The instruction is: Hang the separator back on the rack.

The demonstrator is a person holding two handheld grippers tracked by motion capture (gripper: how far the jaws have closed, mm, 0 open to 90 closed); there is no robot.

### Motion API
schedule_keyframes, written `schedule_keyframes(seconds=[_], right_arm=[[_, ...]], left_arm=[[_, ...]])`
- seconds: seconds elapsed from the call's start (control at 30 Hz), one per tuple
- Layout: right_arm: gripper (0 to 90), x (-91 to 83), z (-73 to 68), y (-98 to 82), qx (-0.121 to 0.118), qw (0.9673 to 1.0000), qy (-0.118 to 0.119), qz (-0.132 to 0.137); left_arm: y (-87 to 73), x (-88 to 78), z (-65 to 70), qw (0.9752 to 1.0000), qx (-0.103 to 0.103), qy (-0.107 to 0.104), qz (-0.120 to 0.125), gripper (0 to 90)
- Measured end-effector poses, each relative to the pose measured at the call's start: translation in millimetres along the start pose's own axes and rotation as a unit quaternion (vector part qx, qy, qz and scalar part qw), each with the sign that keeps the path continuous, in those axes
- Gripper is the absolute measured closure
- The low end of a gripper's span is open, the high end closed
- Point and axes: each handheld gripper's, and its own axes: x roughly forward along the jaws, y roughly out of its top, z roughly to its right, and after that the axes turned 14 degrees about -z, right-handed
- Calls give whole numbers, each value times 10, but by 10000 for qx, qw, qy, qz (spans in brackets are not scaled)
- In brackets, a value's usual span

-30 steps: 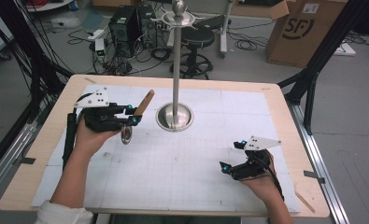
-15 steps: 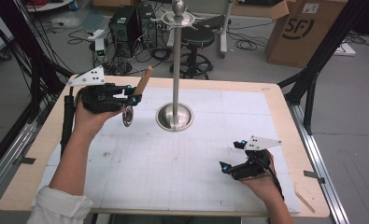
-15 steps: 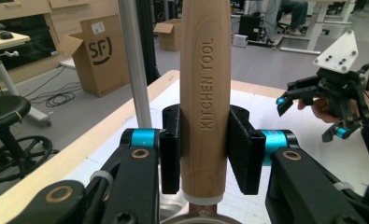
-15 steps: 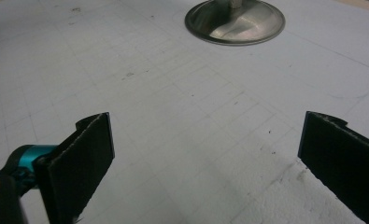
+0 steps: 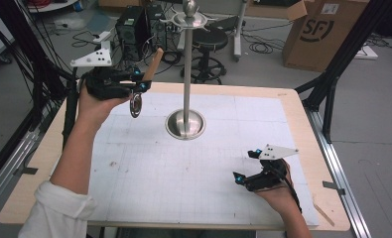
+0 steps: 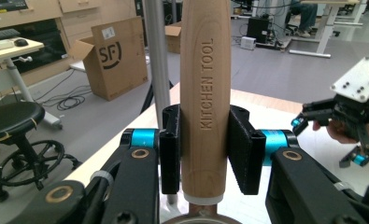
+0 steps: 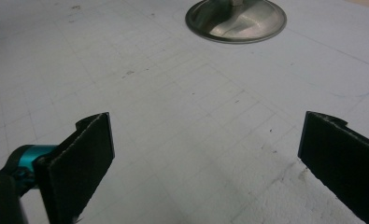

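Raised left hand-held gripper [image 5: 140, 85], wooden-handled tool [image 5: 154, 63] upright

Handle [image 6: 205, 98]: pale wood, smooth, matt, lettering pressed into the grain. Stand [image 5: 185, 74]: polished metal, base [image 7: 236, 21] glossy and mirror-like. Pads [image 7: 81, 161]: black, matt, finely rough. Gripper [image 6: 205, 158] arms: black plastic, slight sheen; teal metal collars. Mat [image 5: 193, 168]: white paper, matt, gridded, scuffed. Table [image 5: 302, 119] edge: light wood, smooth.
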Motion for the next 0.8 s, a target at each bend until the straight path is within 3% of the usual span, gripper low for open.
schedule_keyframes(seconds=[0.8], right_arm=[[21, 8, 16, -16, 36, 10000, 11, -33]], left_arm=[[358, -12, -285, 9998, 14, -63, 199, 680]])
